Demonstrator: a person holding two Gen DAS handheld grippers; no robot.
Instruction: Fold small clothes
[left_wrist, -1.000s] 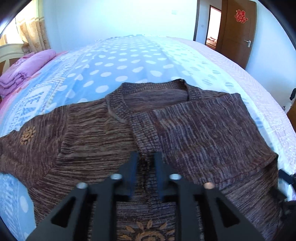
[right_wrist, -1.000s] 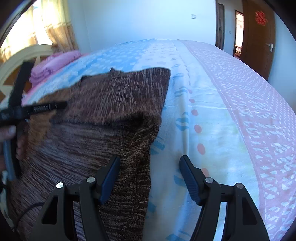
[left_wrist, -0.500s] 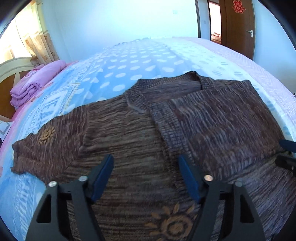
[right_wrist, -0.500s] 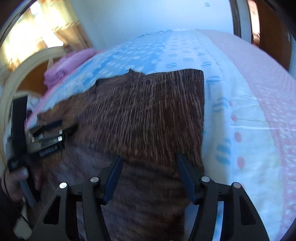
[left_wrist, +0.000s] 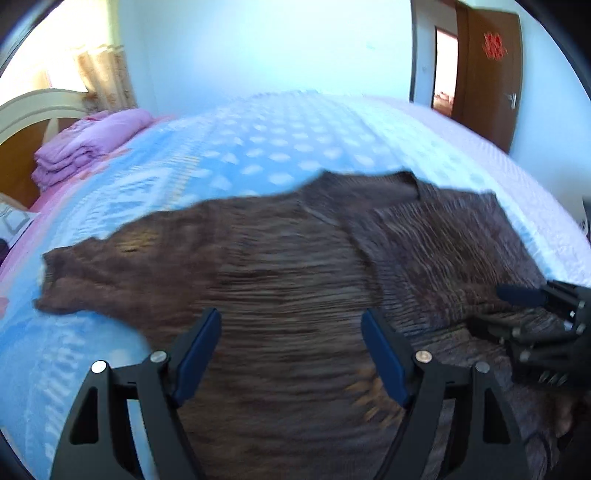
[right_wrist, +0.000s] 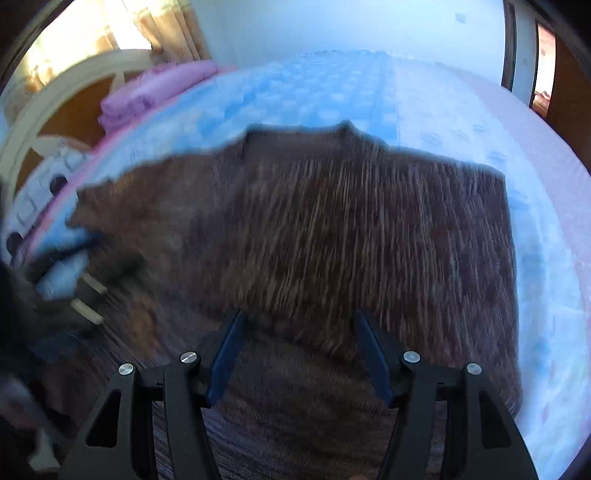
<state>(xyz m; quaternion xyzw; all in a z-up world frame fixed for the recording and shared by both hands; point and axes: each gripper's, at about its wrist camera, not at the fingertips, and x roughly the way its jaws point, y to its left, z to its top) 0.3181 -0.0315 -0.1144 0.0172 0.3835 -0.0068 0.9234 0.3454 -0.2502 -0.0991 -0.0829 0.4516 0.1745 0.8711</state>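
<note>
Left wrist view: brown sweater (left_wrist: 295, 266) partly folded on the bed (left_wrist: 258, 147)
One side is already turned in; the other sleeve lies flat beyond the left gripper (left_wrist: 291, 350), whose jaws have just been opening, nothing between. Right wrist view alone shows the folded edge straight ahead of the right gripper (right_wrist: 299, 350), its jaws spread and empty

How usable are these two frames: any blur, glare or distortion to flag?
Left wrist view: moderate motion smear on the brown knitted sweater and the blue dotted bedspread; fisheye bulge; window blown out at the upper left. Right wrist view: heavier smear, the sweater's edges streaked and the other gripper an unreadable blur at the left edge; window glare again.
</note>
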